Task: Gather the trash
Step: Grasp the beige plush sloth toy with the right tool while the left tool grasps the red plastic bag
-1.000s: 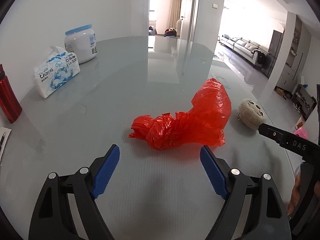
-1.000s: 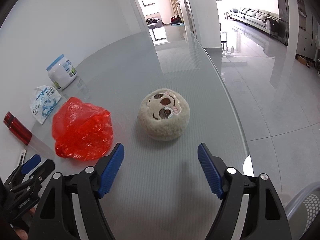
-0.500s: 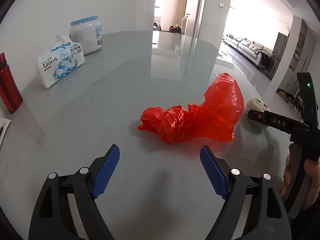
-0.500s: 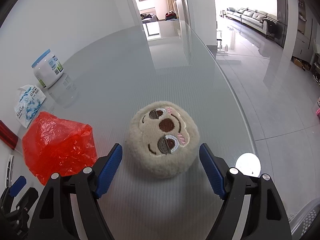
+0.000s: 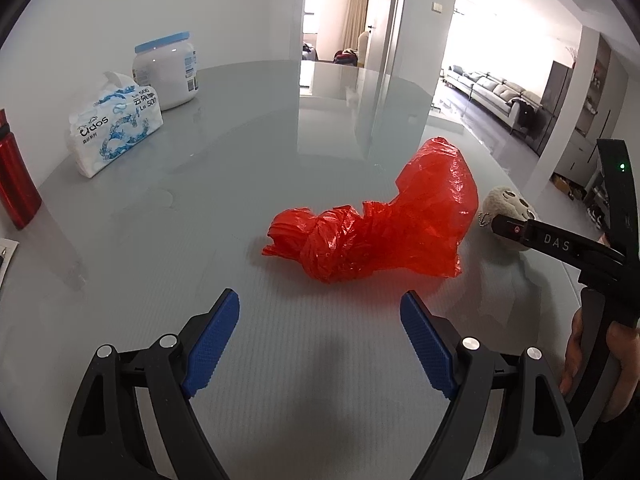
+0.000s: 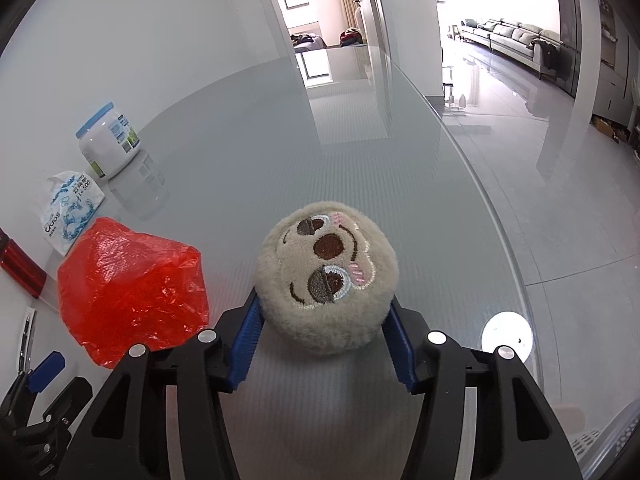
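1. Our right gripper [image 6: 324,350] is closing on the plush [image 6: 326,278]; both blue pads touch its sides on the table [image 6: 360,152].
2. Our left gripper [image 5: 320,344] hangs released, nothing between its jaws.
3. The red bag [image 5: 376,228] lies crumpled just beyond it, left of the plush.
4. Far left: tissues [image 5: 116,128], jar [image 5: 166,70], and what looks like a red bottle [image 5: 14,176], partly cut off.

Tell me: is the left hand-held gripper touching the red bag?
No. The left hand-held gripper stands open short of the red bag, with bare table between its pads and the plastic.
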The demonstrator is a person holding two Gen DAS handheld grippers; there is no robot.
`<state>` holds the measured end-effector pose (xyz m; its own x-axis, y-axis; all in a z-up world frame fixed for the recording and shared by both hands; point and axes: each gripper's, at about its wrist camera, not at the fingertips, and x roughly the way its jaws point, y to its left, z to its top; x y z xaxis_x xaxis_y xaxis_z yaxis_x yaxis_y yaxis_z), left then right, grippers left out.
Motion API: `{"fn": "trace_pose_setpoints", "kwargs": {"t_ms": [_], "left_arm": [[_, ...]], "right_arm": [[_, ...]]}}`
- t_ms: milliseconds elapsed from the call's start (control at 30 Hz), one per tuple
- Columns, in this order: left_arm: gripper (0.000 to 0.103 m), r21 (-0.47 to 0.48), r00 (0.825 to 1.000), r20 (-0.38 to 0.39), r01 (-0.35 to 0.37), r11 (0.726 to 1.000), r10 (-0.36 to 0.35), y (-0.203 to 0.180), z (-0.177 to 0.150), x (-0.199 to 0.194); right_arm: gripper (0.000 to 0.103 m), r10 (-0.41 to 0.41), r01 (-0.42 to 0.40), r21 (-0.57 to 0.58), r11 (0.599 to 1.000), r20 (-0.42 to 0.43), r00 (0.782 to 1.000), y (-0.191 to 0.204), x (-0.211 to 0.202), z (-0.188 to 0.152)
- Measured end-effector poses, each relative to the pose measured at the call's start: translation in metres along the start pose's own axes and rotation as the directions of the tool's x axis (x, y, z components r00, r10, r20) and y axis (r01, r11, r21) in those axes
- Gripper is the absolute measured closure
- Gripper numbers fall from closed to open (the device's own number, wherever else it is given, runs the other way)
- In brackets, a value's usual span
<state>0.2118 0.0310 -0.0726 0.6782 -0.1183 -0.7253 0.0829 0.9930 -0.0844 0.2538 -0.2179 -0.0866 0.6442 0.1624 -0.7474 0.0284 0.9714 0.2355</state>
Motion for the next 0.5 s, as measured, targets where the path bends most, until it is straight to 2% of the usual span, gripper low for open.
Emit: {"fn": "trace_pose_setpoints", "kwargs": {"t_ms": [200,500], "left_arm": [[0.02,0.05,0.998,0.041,0.037,0.998,-0.04,-0.021,0.007,-0.009],[0.02,0.1,0.995,0.082,0.054,0.993,-0.062,-0.059,0.032,0.004]], "right_arm": [[0.049,0.052,-0.054,0.06,0.997,0.036,0.998,-0.015,-0.016,-0.004],[0.049,0.043,-0.053,0.15,0.987,0.064,0.997,-0.048,-0.025,-0.007]]}}
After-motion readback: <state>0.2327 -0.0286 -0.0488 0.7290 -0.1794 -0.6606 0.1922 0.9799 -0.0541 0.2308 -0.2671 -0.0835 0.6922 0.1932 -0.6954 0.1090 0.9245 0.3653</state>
